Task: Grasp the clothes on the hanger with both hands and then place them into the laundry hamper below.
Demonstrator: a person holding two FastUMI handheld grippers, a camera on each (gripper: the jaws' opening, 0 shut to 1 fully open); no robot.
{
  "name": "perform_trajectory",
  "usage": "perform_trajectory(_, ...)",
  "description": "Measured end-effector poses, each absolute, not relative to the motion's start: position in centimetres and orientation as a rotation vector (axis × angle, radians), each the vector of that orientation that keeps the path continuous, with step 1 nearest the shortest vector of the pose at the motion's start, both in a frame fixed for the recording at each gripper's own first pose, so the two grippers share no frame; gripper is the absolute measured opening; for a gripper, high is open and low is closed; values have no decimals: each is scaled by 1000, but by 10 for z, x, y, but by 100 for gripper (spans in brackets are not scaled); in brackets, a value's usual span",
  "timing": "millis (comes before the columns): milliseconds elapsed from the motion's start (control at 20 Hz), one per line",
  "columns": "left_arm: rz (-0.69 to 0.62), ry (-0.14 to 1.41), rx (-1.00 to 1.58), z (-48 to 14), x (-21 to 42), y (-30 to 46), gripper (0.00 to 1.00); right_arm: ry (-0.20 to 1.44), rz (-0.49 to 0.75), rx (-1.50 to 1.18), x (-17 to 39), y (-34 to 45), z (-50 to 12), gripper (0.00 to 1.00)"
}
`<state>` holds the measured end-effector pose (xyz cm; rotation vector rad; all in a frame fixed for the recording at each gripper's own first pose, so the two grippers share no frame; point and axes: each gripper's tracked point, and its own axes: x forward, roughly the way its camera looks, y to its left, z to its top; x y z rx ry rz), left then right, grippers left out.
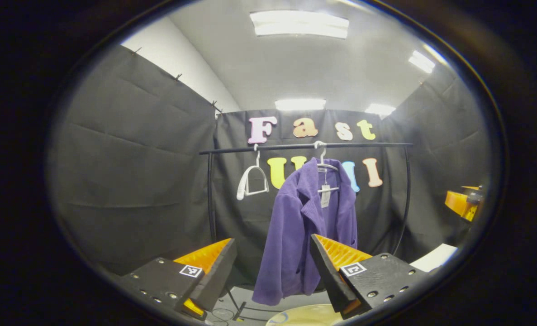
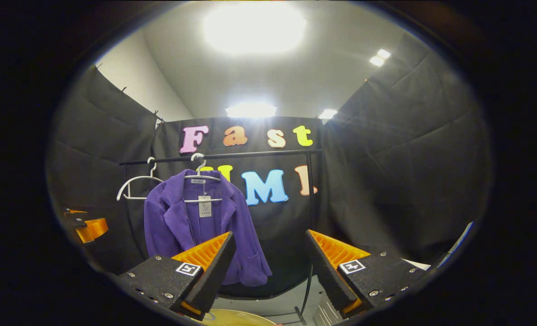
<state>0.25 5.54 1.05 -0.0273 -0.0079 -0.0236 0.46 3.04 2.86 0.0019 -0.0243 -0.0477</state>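
A purple jacket hangs on a white hanger from the black rail, with a paper tag at its collar. My left gripper is open, some way short of the jacket, fingers wide apart with nothing between them. In the right gripper view the same jacket hangs left of centre on its hanger. My right gripper is also open and empty, pointing right of the jacket. A pale round hamper rim shows at the bottom edge, below the jacket, and the hamper rim appears again.
An empty white hanger hangs on the rail left of the jacket. The rail's uprights stand on both sides. The other gripper shows at the far right of the left view, and the other gripper at the far left of the right view.
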Motion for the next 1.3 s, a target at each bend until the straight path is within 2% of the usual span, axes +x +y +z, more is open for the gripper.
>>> perform_trajectory(150, -19, -9, -71, 16, 10, 52, 94, -44, -49, -11, 23, 28, 42, 95)
perform_trajectory(200, -22, -6, -82, 17, 15, 50, 94, -55, -47, -5, 30, 28, 48, 92)
perform_trajectory(500, -36, -24, -93, 34, 45, 29, 94, -120, -2, 13, 84, 31, 74, 95)
perform_trajectory(550, -35, -28, -93, 37, 52, 25, 94, -117, 10, 22, 96, 33, 74, 92)
perform_trajectory(600, -40, -31, -95, 39, 58, 19, 94, -112, 24, 34, 107, 35, 74, 95)
perform_trajectory(650, -46, -34, -98, 41, 66, 12, 99, -110, 37, 45, 117, 37, 75, 95)
perform_trajectory(950, -74, -20, -102, 37, 123, -40, 99, -82, 123, 77, 181, 53, 63, 95)
perform_trajectory(1000, -81, -14, -103, 35, 132, -49, 99, -73, 141, 87, 189, 56, 61, 92)
perform_trajectory(1100, -85, -7, -100, 31, 151, -65, 99, -57, 179, 105, 206, 64, 55, 95)
perform_trajectory(1150, -78, 0, -100, 28, 158, -69, 94, -51, 196, 109, 216, 67, 52, 95)
perform_trajectory(1300, -31, 3, -113, 20, 184, -71, 96, -38, 252, 122, 240, 78, 44, 95)
